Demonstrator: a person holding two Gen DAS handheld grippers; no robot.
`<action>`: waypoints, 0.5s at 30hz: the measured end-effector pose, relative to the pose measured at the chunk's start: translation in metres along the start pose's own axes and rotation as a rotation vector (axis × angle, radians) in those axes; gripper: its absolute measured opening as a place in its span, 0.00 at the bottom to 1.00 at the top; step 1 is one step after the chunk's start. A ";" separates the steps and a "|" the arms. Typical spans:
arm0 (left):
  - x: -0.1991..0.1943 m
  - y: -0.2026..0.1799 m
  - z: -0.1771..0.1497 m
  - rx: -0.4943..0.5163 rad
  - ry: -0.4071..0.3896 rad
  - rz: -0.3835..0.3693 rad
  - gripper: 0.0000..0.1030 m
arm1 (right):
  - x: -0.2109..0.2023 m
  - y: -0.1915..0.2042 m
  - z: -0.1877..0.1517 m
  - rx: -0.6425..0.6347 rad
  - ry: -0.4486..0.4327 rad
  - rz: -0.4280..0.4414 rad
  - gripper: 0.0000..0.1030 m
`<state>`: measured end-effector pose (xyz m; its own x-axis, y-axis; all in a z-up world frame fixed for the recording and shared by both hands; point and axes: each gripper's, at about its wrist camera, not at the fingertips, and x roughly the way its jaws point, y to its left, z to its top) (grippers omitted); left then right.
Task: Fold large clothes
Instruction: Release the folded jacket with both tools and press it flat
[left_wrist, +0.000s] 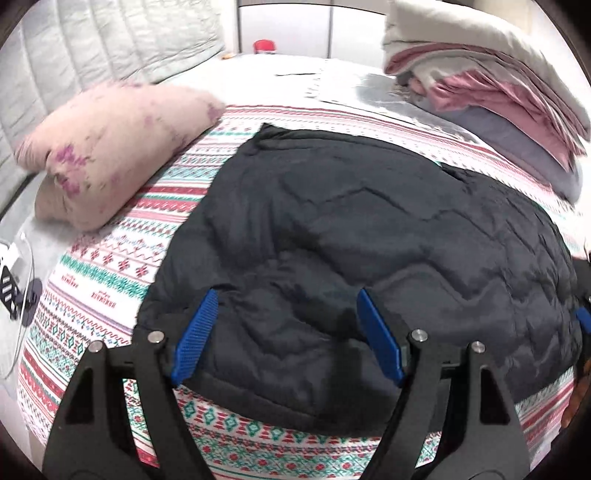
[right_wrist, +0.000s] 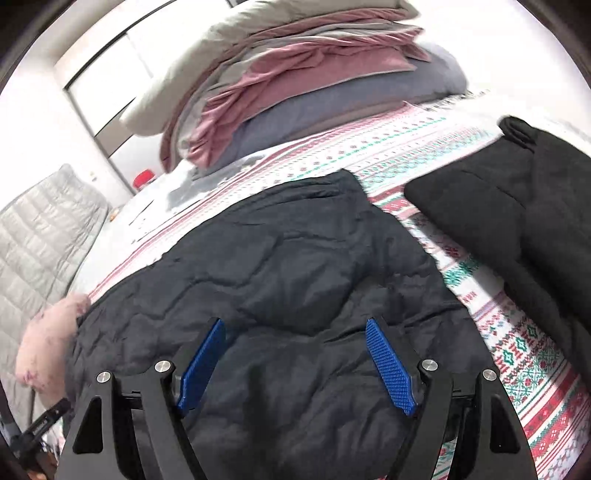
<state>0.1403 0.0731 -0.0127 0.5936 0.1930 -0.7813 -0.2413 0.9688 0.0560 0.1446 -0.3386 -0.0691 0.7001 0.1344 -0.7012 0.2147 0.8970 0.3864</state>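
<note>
Your left claw (left_wrist: 286, 332) and right claw (right_wrist: 295, 363) both hang spread apart, gripping nothing, just above the dark quilted jacket (left_wrist: 362, 266). It lies flat on the patterned bedspread (left_wrist: 110, 266), reaching the bed's near edge.

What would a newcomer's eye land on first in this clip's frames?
A dark quilted jacket sprawls across the patterned bedspread, with the open left gripper and right gripper over its near edge. Behind it sits a pile of folded bedding; a pink pillow lies to the left.
</note>
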 end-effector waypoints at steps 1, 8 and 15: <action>0.000 -0.003 0.000 0.014 -0.005 -0.004 0.76 | -0.001 0.005 -0.003 -0.021 0.005 -0.008 0.77; -0.014 -0.026 -0.003 0.093 -0.052 -0.021 0.76 | 0.018 0.025 -0.006 -0.039 0.070 0.006 0.77; -0.015 -0.060 0.000 0.181 -0.061 -0.059 0.76 | 0.051 0.035 -0.014 -0.128 0.150 -0.078 0.81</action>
<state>0.1457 0.0123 -0.0039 0.6492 0.1390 -0.7478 -0.0663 0.9898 0.1264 0.1780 -0.2942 -0.0994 0.5737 0.1145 -0.8110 0.1700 0.9520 0.2546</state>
